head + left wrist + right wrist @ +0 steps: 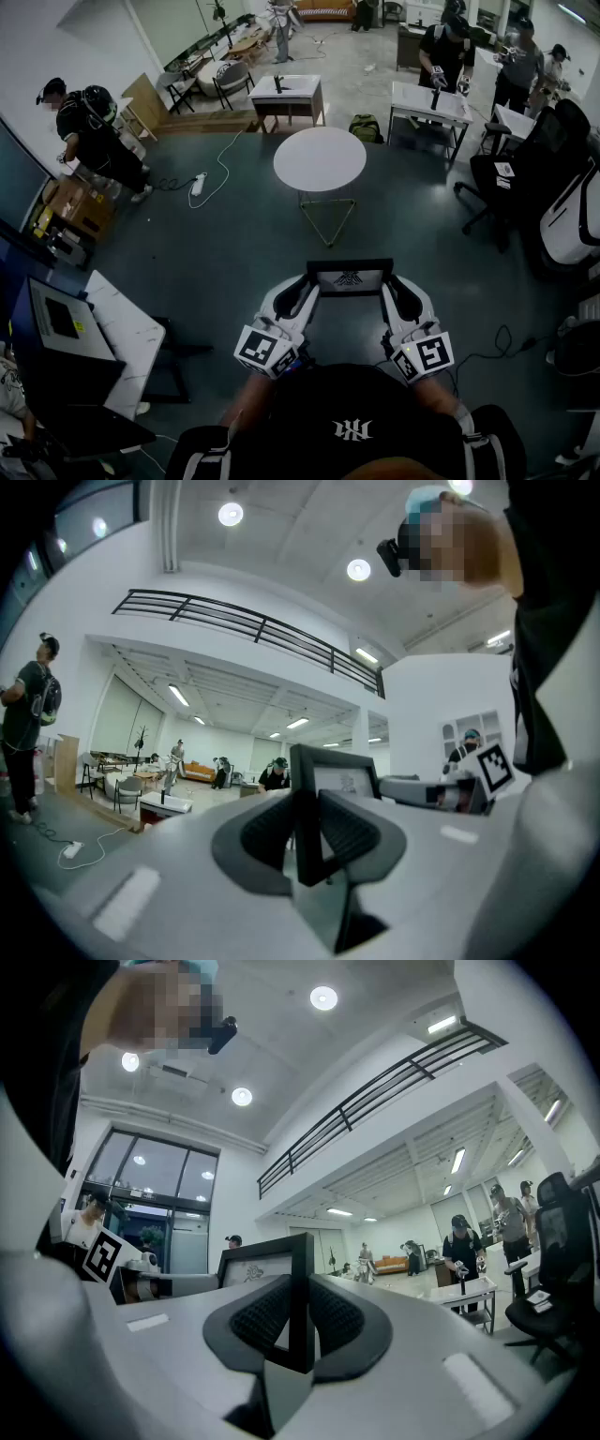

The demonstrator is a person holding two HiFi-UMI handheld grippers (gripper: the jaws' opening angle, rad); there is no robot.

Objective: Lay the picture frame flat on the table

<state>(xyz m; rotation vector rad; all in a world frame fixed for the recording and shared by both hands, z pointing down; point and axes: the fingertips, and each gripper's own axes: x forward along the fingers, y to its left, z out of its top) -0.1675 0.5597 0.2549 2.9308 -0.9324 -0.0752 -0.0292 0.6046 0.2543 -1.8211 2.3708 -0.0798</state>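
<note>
A black picture frame (pixel 349 278) with a white print is held up in front of me, over the dark floor. My left gripper (pixel 312 287) clamps its left edge and my right gripper (pixel 387 287) clamps its right edge. In the left gripper view the ribbed pads (pixel 349 829) press on the frame's black edge (pixel 302 803), and the print (pixel 342 780) shows beyond them. In the right gripper view the pads (pixel 262 1321) likewise pinch the frame's edge (pixel 300 1288). The round white table (pixel 320 157) stands a step ahead, beyond the frame.
A white desk (pixel 122 333) with a dark monitor stands at my left. Office chairs (pixel 511 178) and more desks (pixel 429 103) are at the right and back. Several people work around the room. A cable and power strip (pixel 199 183) lie on the floor.
</note>
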